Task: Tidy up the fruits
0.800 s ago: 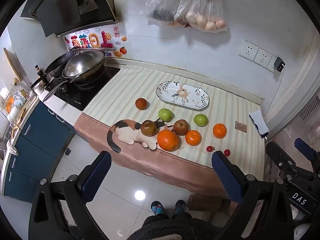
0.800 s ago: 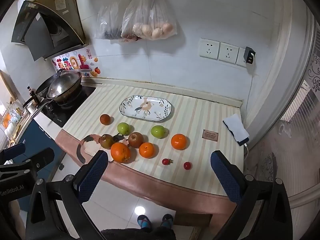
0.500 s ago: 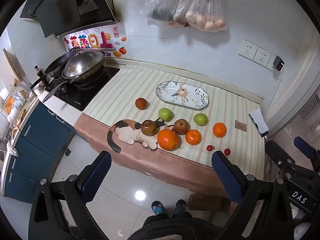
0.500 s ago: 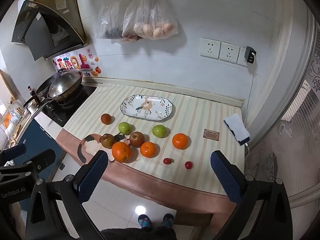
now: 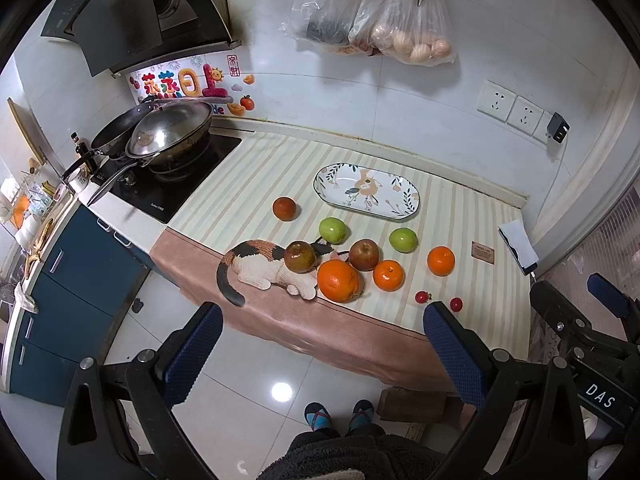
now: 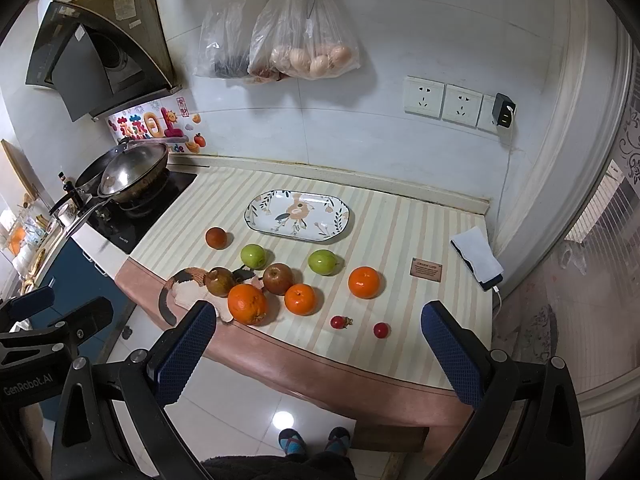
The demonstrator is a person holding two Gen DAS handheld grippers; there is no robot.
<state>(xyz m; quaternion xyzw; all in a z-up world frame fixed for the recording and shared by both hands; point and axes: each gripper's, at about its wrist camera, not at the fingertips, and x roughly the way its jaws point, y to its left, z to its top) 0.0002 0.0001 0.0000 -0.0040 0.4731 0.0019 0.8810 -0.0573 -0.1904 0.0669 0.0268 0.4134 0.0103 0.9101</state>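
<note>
Nothing is sorted yet: the patterned plate (image 6: 299, 213) at the back of the striped table (image 6: 404, 220) lies bare, the fruit (image 6: 363, 282) sits scattered nearer the front edge, and both left tongs (image 5: 322, 350) and right tongs (image 6: 318, 348) hover wide open, holding nothing.

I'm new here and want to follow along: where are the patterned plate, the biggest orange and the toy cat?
Patterned plate (image 6: 256, 222), right wrist view, left rim.
Biggest orange (image 6: 247, 304), right wrist view, middle of peel.
Toy cat (image 5: 256, 268), left wrist view, cream knitted body.
</note>
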